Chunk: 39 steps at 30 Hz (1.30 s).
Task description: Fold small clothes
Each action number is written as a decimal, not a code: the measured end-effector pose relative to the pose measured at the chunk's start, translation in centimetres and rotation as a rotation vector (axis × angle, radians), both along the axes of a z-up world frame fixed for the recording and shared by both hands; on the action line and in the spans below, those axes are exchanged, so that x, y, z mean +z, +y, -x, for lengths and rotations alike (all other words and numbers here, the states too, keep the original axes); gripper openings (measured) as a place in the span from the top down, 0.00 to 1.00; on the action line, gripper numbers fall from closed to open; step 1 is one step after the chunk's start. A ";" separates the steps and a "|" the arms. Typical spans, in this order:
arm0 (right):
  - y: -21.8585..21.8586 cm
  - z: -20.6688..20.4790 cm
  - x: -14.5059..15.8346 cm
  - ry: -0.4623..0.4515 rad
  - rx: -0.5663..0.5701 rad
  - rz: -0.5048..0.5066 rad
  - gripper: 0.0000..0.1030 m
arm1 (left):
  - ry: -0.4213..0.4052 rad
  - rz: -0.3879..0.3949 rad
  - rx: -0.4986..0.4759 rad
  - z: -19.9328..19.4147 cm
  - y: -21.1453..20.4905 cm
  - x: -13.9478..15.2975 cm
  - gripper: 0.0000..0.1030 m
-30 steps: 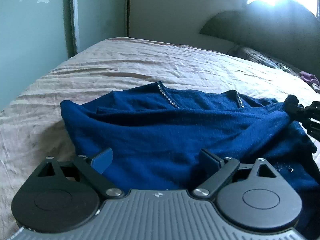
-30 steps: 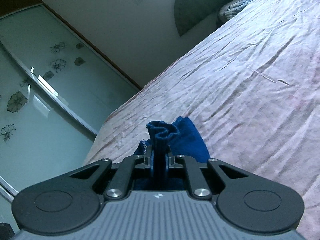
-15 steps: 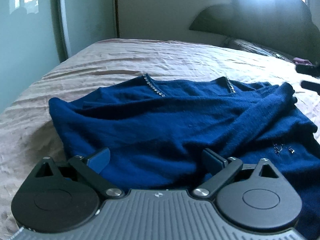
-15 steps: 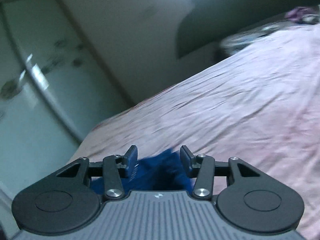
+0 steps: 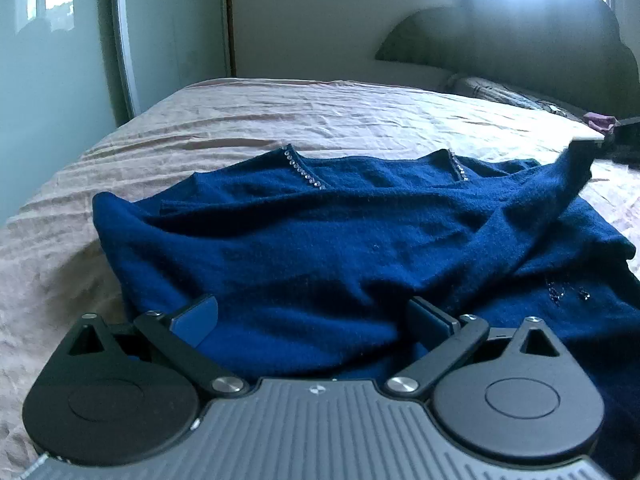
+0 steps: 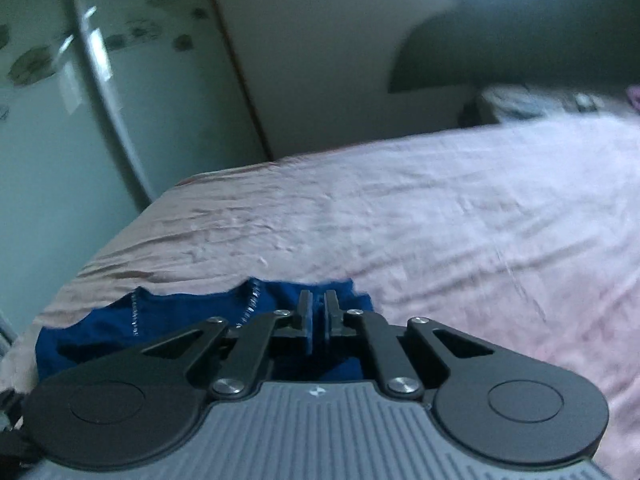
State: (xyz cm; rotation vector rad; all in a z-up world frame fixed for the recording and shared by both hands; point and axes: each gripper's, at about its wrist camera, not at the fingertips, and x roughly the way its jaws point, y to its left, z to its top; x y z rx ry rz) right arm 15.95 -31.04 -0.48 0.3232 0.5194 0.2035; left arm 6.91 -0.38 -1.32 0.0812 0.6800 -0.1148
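A dark blue sweater with a rhinestone-trimmed neckline lies on the pink bedsheet. One sleeve is folded across its body toward the right. My left gripper is open, just above the sweater's near edge, holding nothing. In the right wrist view the sweater lies below and left of my right gripper, whose jaws are nearly closed with a thin gap and no cloth between them. The right gripper also shows blurred at the right edge of the left wrist view.
A dark curved headboard and a patterned pillow stand at the far end of the bed. A frosted sliding wardrobe door runs along the left. A small purple item lies near the pillow.
My right gripper let go of the sleeve, which now lies across the sweater, then drew back to the right and closed its jaws. The left gripper stayed open and nearly still.
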 end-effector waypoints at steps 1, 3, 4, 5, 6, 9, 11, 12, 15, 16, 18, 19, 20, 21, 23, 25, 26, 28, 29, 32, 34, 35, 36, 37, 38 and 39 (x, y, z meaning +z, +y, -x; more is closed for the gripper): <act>0.3 0.2 0.9 -0.026 0.012 0.017 0.95 | -0.002 0.004 0.004 0.0 0.0 0.0 0.02; 0.4 0.9 2.8 -0.121 0.036 -0.004 0.96 | -0.010 0.021 0.016 0.1 0.2 0.2 0.02; 0.3 2.0 3.9 -0.205 0.056 -0.029 0.96 | -0.015 0.031 0.024 0.2 0.3 0.2 0.02; 0.3 2.9 4.7 -0.272 0.074 -0.040 0.96 | -0.020 0.042 0.032 0.2 0.5 0.3 0.02; 0.3 3.6 4.9 -0.302 0.093 -0.037 0.96 | -0.018 0.050 0.036 0.3 0.7 0.4 0.02; -0.3 2.8 1.9 -0.074 0.081 0.028 0.95 | -0.002 0.036 0.019 0.2 0.8 0.4 0.02; -1.3 1.8 -1.3 0.127 -0.040 0.114 0.94 | 0.000 0.026 0.005 0.2 0.9 0.5 0.02; -2.3 2.0 -2.4 0.171 -0.086 0.112 0.94 | 0.001 0.021 -0.002 0.3 0.9 0.5 0.02; -4.5 4.1 -2.1 0.101 -0.172 0.026 0.94 | 0.006 0.017 -0.008 0.3 0.9 0.7 0.02; -4.6 4.5 -1.5 0.072 -0.209 0.031 0.94 | 0.012 0.024 -0.005 0.3 0.9 0.8 0.02; -4.3 4.6 -0.5 0.033 -0.197 0.031 0.93 | 0.015 0.048 -0.001 0.3 1.1 1.0 0.02; -3.9 4.2 -0.3 0.028 -0.146 0.009 0.93 | 0.010 0.061 0.003 0.3 1.2 1.1 0.02; -3.7 3.8 -0.4 0.037 -0.108 -0.012 0.92 | 0.006 0.069 0.008 0.3 1.2 1.3 0.02; -3.3 3.2 -0.5 0.058 -0.074 -0.046 0.88 | 0.003 0.072 0.012 0.3 1.2 1.4 0.02; -3.2 2.2 -1.3 0.077 -0.059 -0.127 0.80 | 0.001 0.070 0.010 0.5 1.0 1.6 0.02; -3.4 1.5 -2.3 0.101 -0.080 -0.174 0.79 | -0.002 0.058 0.003 0.6 1.0 1.7 0.02; -3.6 1.1 -2.7 0.119 -0.083 -0.203 0.78 | -0.006 0.050 0.001 0.6 0.9 1.8 0.02; -3.9 1.5 -3.4 0.128 -0.043 -0.277 0.77 | -0.016 0.041 -0.001 0.7 0.9 1.9 0.02; -3.9 1.9 -3.5 0.122 0.000 -0.289 0.76 | -0.019 0.040 0.000 0.7 1.0 2.0 0.02; -2.3 3.3 -3.1 0.163 0.176 -0.194 0.76 | -0.011 0.052 -0.008 0.5 1.0 2.0 0.02; -1.6 4.8 -2.9 0.184 0.229 -0.066 0.76 | -0.007 0.060 -0.020 0.4 0.9 2.1 0.02; -1.9 5.4 -2.9 0.196 0.221 -0.024 0.76 | -0.009 0.062 -0.025 0.3 0.7 2.2 0.02; -2.5 5.9 -2.9 0.200 0.204 -0.024 0.76 | -0.009 0.062 -0.028 0.1 0.5 2.3 0.02; -3.3 6.2 -3.0 0.198 0.174 -0.043 0.76 | -0.009 0.063 -0.034 -0.1 0.3 2.5 0.02; -4.2 6.3 -3.1 0.191 0.136 -0.062 0.76 | -0.010 0.066 -0.041 -0.4 -0.1 2.7 0.02; -5.3 6.5 -2.9 0.173 0.081 -0.082 0.76 | -0.011 0.068 -0.046 -0.7 -0.4 2.8 0.02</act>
